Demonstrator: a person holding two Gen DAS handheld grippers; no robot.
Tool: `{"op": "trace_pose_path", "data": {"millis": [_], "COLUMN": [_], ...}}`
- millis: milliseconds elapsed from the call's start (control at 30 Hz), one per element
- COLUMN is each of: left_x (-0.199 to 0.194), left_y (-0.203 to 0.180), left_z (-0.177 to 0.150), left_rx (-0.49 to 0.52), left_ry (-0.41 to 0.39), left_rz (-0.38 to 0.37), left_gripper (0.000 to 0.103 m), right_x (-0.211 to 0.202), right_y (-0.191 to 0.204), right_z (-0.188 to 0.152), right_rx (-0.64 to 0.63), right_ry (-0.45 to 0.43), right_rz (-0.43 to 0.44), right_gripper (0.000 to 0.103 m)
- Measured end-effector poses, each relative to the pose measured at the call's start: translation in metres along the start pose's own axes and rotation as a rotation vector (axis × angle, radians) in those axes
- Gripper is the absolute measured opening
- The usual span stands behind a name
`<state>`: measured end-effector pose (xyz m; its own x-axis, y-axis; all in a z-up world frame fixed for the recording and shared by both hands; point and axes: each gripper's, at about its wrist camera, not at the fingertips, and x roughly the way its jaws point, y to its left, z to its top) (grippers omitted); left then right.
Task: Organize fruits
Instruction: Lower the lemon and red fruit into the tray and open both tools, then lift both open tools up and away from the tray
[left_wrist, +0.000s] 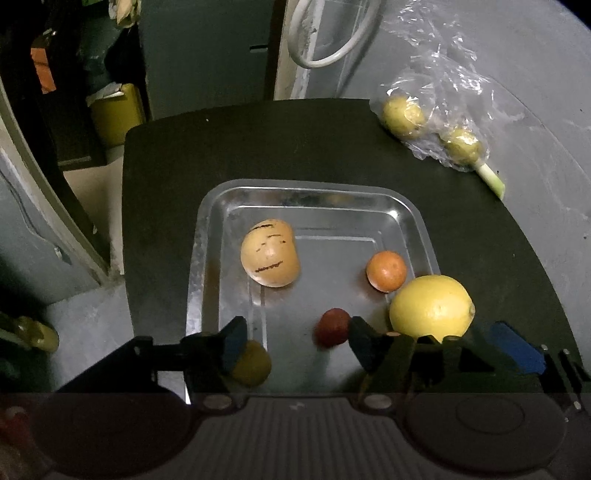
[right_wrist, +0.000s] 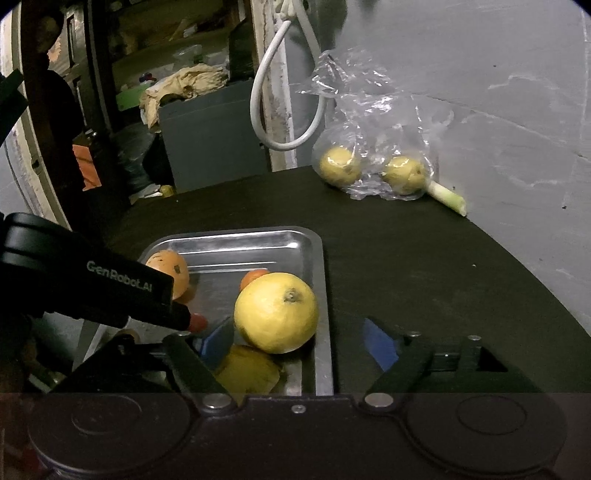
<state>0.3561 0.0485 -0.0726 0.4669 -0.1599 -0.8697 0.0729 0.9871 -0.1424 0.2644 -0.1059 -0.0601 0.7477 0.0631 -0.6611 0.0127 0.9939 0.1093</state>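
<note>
A steel tray (left_wrist: 210, 258) (right_wrist: 317, 258) sits on the dark table. In it lie a pale streaked melon-like fruit (left_wrist: 269, 253), a small orange fruit (left_wrist: 386, 271) and a small red fruit (left_wrist: 332, 326). My left gripper (left_wrist: 299, 341) is open low over the tray's near end. A yellow-green fruit (left_wrist: 253, 363) touches its left pad, and the red fruit is near its right finger. A large yellow citrus (left_wrist: 430, 306) (right_wrist: 275, 317) rests at the tray's near right corner. My right gripper (right_wrist: 299, 345) stands open around it, and its right pad is clear of the citrus.
A clear plastic bag (left_wrist: 436, 110) (right_wrist: 373, 129) with two yellow-green fruits lies at the table's far right, a green stalk (left_wrist: 491, 177) (right_wrist: 447, 197) beside it. A white cable loop (right_wrist: 280, 110) hangs behind. The grey wall runs along the right, and the table drops off at the left.
</note>
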Motion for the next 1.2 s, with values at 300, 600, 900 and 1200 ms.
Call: {"op": "trace_pose_path", "data": {"millis": [300, 600, 900, 1200], "left_x": [-0.014, -0.035, -0.054, -0.072], "left_y": [0.005, 0.009, 0.009, 0.008], "left_z": [-0.002, -0.003, -0.008, -0.023], "left_rx": [0.044, 0.110, 0.154, 0.174], "left_ry": [-0.029, -0.078, -0.111, -0.138], "left_rz": [0.016, 0.041, 0.049, 0.031], "left_gripper": [0.090, 0.099, 0.102, 0.102], "right_x": [-0.015, -0.036, -0.060, -0.084], "right_y": [0.002, 0.007, 0.006, 0.007], "right_z": [-0.003, -0.004, -0.004, -0.007], "right_rx": [0.026, 0.048, 0.050, 0.017], "right_ry": [-0.015, -0.041, -0.065, -0.085], "right_rz": [-0.033, -0.077, -0.102, -0.128], "right_gripper": [0.095, 0.100, 0.102, 0.102]}}
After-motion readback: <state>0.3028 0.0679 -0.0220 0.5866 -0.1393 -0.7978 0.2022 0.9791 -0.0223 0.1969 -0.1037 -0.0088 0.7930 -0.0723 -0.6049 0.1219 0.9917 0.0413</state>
